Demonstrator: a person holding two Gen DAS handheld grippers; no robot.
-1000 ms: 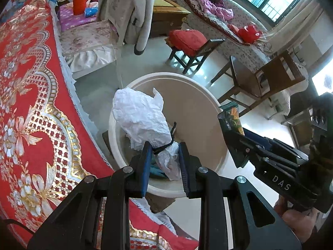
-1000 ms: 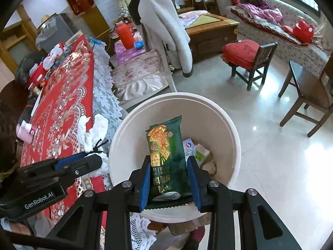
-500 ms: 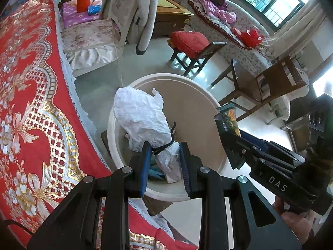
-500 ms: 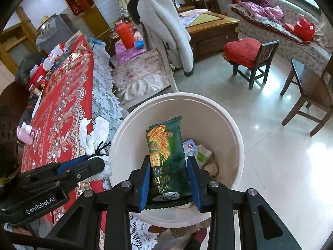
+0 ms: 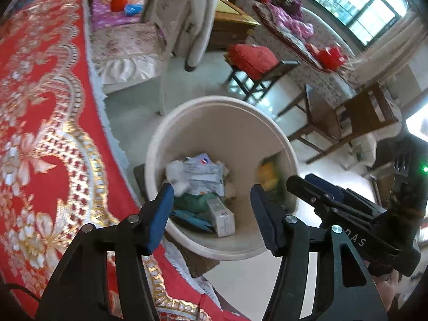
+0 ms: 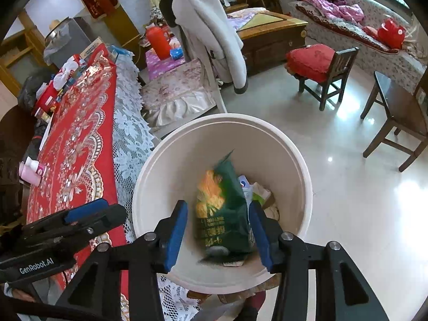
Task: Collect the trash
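A cream round bin [image 5: 222, 112] [image 6: 222, 125] stands on the floor beside the red-clothed table. My left gripper [image 5: 211, 208] is open and empty just above its near rim. Paper, a small box [image 5: 223, 215] and a white crumpled wad [image 5: 176, 174] lie in the bin. My right gripper [image 6: 218, 230] is open above the bin. A green snack packet [image 6: 224, 211], blurred, is between its fingers without touching them, inside the bin. The packet shows as a blur in the left wrist view [image 5: 267, 174].
The table with a red and gold cloth [image 5: 40, 133] and lace edge [image 6: 128, 139] lies to the left, with small bottles [image 6: 30, 171] on it. A white chair with a coat [image 6: 203, 40], a red-cushioned stool [image 6: 318, 67] and wooden chairs [image 6: 396, 117] stand on the shiny floor.
Both grippers have opened. The white plastic bag has left the left gripper and dropped into the bin. The green packet has left the right gripper and is dropping in.
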